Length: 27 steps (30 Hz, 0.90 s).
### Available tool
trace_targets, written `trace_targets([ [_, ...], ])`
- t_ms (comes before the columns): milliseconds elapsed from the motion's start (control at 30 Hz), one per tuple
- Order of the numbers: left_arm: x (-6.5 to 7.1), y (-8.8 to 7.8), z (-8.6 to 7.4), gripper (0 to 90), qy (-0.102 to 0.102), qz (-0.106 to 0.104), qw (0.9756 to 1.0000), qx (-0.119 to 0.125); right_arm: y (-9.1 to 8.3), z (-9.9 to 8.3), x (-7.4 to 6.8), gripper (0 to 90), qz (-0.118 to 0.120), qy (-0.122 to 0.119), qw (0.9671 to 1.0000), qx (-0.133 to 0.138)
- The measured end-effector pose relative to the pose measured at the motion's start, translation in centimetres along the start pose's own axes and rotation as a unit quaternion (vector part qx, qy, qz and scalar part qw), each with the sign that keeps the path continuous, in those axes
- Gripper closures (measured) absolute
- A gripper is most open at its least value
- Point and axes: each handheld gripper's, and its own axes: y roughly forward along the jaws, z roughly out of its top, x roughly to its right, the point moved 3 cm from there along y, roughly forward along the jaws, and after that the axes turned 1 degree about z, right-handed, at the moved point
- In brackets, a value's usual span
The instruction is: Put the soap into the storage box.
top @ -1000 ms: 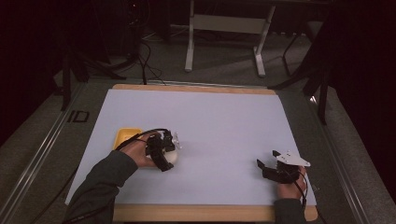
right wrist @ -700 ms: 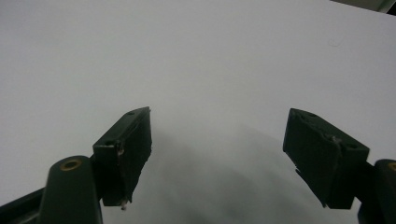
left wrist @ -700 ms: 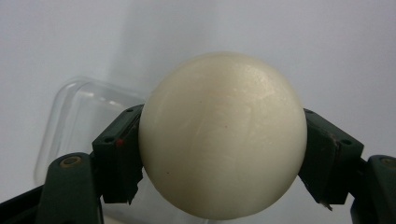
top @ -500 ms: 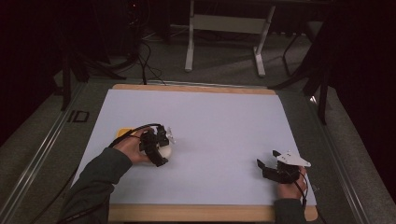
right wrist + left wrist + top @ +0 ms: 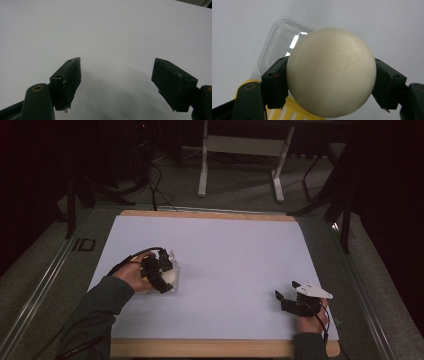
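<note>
1. Cream-white and smooth, a round ball (image 5: 331, 72) sits clamped between the two black jaws of the left gripper (image 5: 331, 82), one pad pressed against each side.
2. Seen from the high view, the left gripper (image 5: 159, 270) hangs over the left part of the white table sheet (image 5: 235, 250), held in a hand with a dark green sleeve.
3. Under the ball lies a clear plastic container (image 5: 284, 40), with a yellow ribbed piece (image 5: 287, 112) just beside it.
4. Well apart, near the front right corner of the sheet, the right gripper (image 5: 290, 299) rests low in the other hand.
5. Its jaws stand wide apart with nothing between them; the right gripper (image 5: 116, 82) looks across bare white sheet (image 5: 105, 30).
</note>
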Motion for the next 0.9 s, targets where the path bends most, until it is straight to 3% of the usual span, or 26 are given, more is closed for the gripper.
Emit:
trace_targets([
  [500, -2.3, -0.1, -2.0, 25.6, -0.059, 0.017, 0.998, -0.017, 0.0, 0.0, 0.0, 23.2, 0.0, 0.001, 1.0, 0.0],
  [633, -2.9, -0.1, -2.7, 25.6, -0.084, 0.023, 0.9958, -0.026, 0.0, 0.0, 0.0, 23.2, 0.0, 0.001, 1.0, 0.0],
  [900, -3.1, 0.0, -3.1, 25.6, -0.112, 0.03, 0.9929, -0.027, 0.0, 0.0, 0.0, 23.2, 0.0, 0.002, 1.0, 0.0],
])
